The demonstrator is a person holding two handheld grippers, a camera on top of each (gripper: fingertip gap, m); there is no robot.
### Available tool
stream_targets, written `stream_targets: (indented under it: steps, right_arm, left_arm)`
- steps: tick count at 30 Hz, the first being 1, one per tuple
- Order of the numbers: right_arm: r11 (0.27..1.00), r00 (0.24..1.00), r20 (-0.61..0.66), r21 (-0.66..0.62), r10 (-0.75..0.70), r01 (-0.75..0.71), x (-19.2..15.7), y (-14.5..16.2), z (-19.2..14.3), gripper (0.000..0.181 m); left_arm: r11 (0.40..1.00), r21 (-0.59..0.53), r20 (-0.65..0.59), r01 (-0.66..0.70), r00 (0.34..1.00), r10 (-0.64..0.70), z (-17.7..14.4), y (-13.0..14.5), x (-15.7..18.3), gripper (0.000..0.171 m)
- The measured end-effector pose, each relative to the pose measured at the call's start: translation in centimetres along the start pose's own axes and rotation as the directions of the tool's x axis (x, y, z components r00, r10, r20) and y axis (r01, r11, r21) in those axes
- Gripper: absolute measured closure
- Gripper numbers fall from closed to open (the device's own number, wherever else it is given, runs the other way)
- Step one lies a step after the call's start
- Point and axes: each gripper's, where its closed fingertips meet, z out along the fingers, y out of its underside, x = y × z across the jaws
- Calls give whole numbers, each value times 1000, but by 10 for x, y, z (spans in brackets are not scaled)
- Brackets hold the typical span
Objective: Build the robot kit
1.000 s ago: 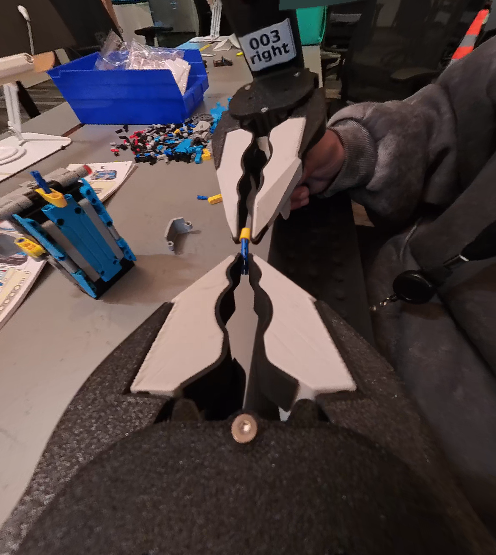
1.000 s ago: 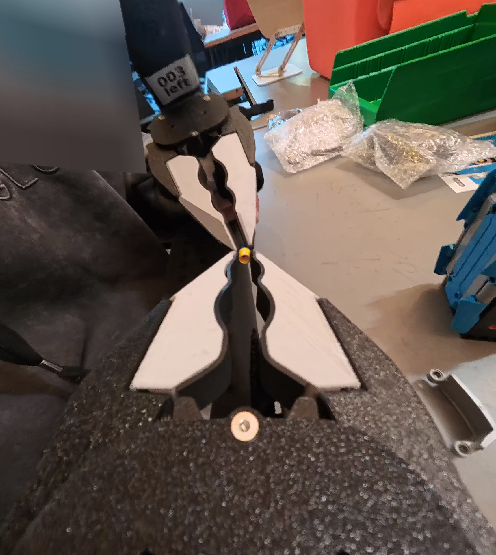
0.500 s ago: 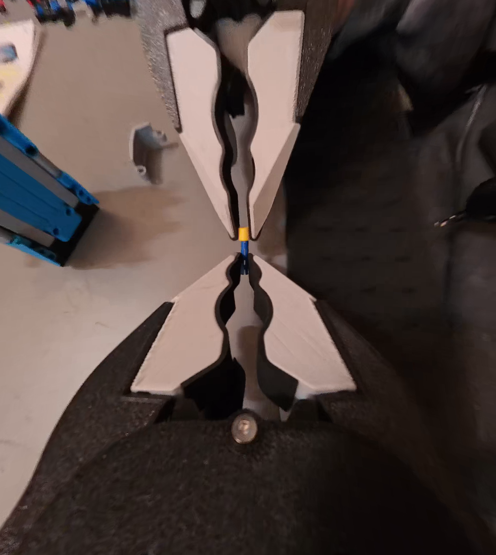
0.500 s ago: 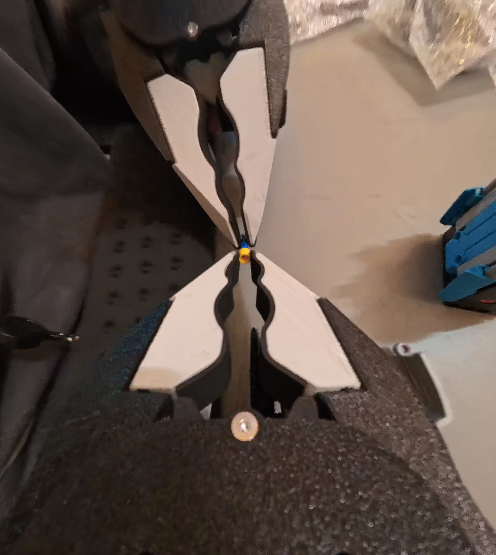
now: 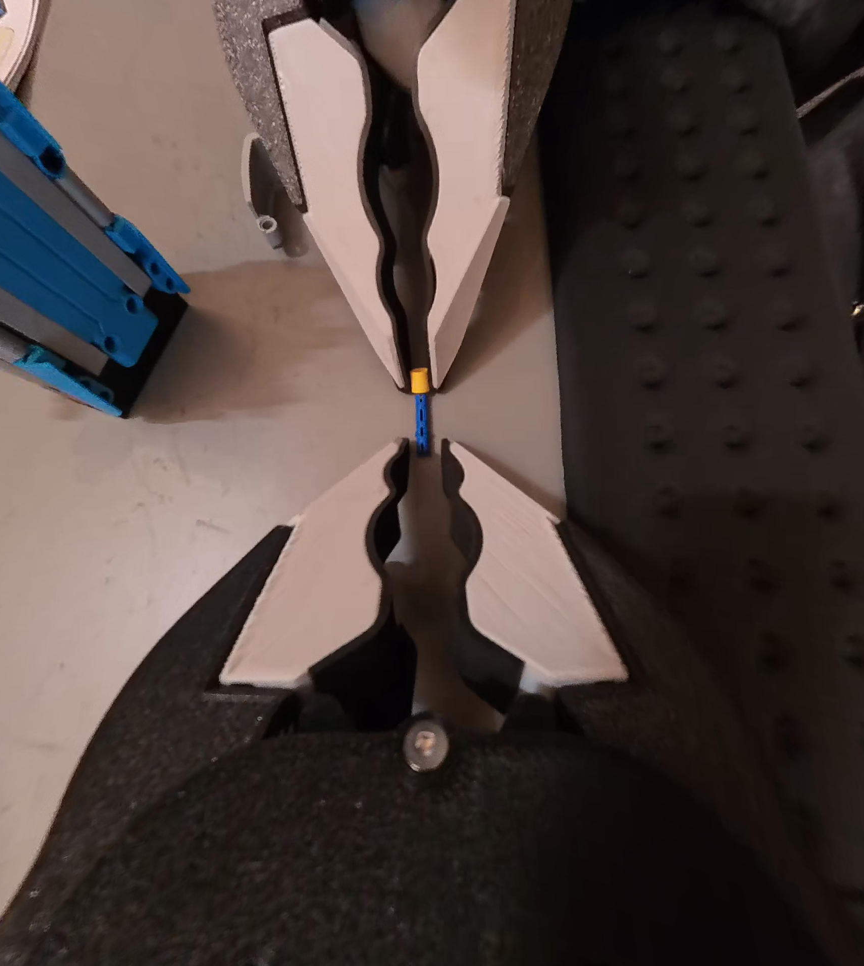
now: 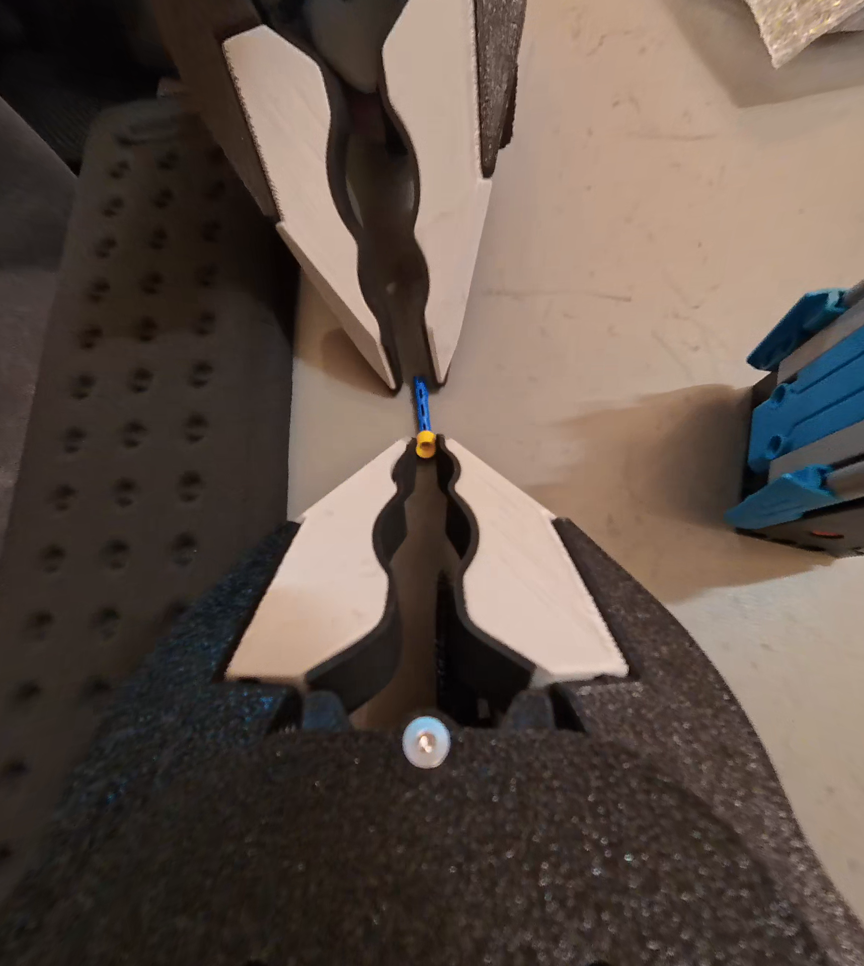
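Observation:
A thin blue axle (image 5: pixel 422 423) with a small yellow bush (image 5: pixel 419 379) on one end spans the gap between my two grippers, just above the grey table (image 5: pixel 105 522). My right gripper (image 6: pixel 424 444) is shut on the yellow bush (image 6: pixel 424 445); it shows from the front in the left wrist view (image 5: pixel 419 384). My left gripper (image 5: pixel 423 444) faces it tip to tip. Its jaws stand slightly apart around the free end of the axle (image 6: pixel 421 405), with a visible gap on each side. It shows at the top of the right wrist view (image 6: pixel 416 386).
A blue and grey brick model (image 5: pixel 53 235) stands on the table to the left; it also shows in the right wrist view (image 6: pixel 837 418). A small grey curved part (image 5: pixel 262 198) lies behind the right gripper. A dark perforated surface (image 5: pixel 707 366) runs along the table edge. Less than 4 cm separates the two grippers' tips.
My left gripper's jaws have parted a little from the blue axle. The two grippers have drawn slightly apart, so more of the axle shows. Both views now look more steeply down at the table.

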Motion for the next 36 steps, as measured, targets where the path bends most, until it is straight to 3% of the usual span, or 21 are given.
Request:
stream_targets:
  steps: [7, 15, 18, 22, 27, 29, 36]
  right_arm:
    - [1000, 1000, 3, 7, 12, -12, 0, -1, 0, 174]
    - [995, 994, 59, 19, 93, -94, 1, -1, -1, 174]
    - [993, 992, 62, 33, 108, -111, 3, -3, -2, 174]
    - [995, 994, 41, 22, 100, -101, 4, 0, -2, 174]
    - [994, 993, 49, 22, 107, -108, 4, 0, -2, 174]
    - [994, 993, 49, 22, 108, -109, 4, 0, -2, 174]
    - [993, 992, 52, 22, 113, -114, 3, 0, -2, 174]
  left_arm:
    - [1000, -4, -52, 13, 999, -13, 3, -2, 3, 167]
    - [996, 28, 98, -81, 992, 78, 1, -7, -4, 170]
    - [995, 52, 109, -88, 991, 82, -2, -10, -4, 169]
    - [994, 4, 94, -113, 989, 112, 1, -3, 1, 169]
    - [1000, 12, 23, -16, 1000, 16, 0, -3, 3, 168]
    - [1000, 15, 23, 2, 1000, -2, 0, -4, 2, 154]
    - [1000, 8, -11, 27, 1000, -27, 7, -8, 0, 150]
